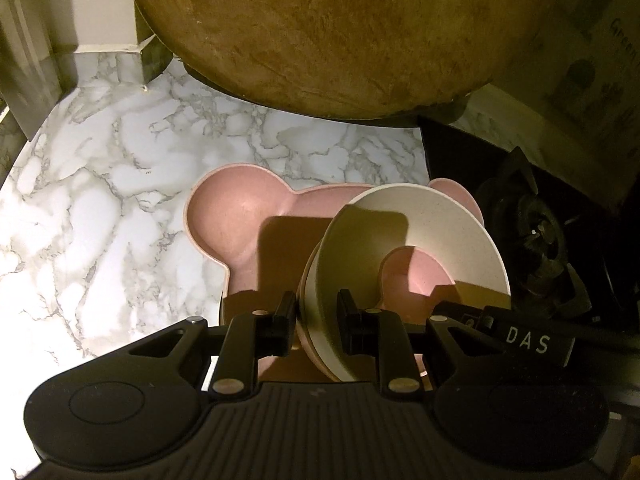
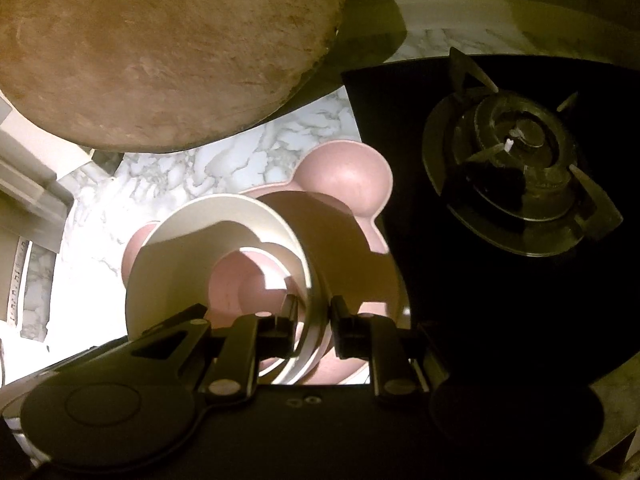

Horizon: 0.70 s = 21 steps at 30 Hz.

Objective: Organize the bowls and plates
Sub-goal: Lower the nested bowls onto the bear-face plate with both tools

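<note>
We see a cream bowl [image 1: 424,216] nested with a pink one, tilted at lower centre above a pink bear-shaped plate [image 1: 240,220] on the marble counter [image 1: 100,200]. Left gripper [image 1: 318,316] and right gripper [image 2: 312,320] fingers pinch its rim. The right view shows the burner [image 2: 516,176] fully; a wooden board [image 1: 340,28] fills the top.

A home kitchen, by the look of it. A marble-patterned worktop [image 1: 120,184] runs up to a black glass hob with a gas burner [image 2: 516,152] and its pan supports, just right of the hand-held gripper. Ahead, a big round wooden chopping board [image 1: 320,28] leans upright.
</note>
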{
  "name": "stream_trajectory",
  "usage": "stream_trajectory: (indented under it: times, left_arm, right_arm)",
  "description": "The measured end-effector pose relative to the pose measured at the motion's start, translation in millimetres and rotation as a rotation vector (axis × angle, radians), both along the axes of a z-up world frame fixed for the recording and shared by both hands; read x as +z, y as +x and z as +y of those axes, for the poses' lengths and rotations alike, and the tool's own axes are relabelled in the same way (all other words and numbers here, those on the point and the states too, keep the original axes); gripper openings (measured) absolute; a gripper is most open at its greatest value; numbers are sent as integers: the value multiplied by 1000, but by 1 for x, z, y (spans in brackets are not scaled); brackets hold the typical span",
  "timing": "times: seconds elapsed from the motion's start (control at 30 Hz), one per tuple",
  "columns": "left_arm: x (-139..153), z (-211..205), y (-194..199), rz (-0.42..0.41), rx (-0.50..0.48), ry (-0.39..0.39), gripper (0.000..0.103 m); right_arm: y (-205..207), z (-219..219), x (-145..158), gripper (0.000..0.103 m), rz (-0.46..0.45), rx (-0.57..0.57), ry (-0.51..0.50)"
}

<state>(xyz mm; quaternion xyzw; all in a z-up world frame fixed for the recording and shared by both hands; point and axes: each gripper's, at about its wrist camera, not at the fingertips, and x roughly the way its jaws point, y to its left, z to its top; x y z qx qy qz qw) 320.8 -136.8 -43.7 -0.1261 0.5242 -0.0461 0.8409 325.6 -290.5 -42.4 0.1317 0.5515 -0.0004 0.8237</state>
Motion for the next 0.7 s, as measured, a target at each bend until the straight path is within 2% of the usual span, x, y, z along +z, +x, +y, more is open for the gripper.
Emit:
stream_trajectory:
  times: [0.1,0.27,0.47,0.57,0.7]
  left_arm:
    - [0,0,0,4,-5,1,21]
    - [3,0,-5,-17,-32,4,21]
    - [9,3,-12,-31,-46,0,21]
    - [15,5,-16,-46,-51,-4,29]
    - [24,8,-26,-80,-59,2,34]
  right_arm:
    - [1,0,0,16,4,-2,4]
    - [0,0,0,24,7,-3,14]
    - [-6,0,4,28,-4,-10,17]
    - [-10,-1,10,31,-19,-13,25]
    - [-18,1,21,34,-56,-6,27]
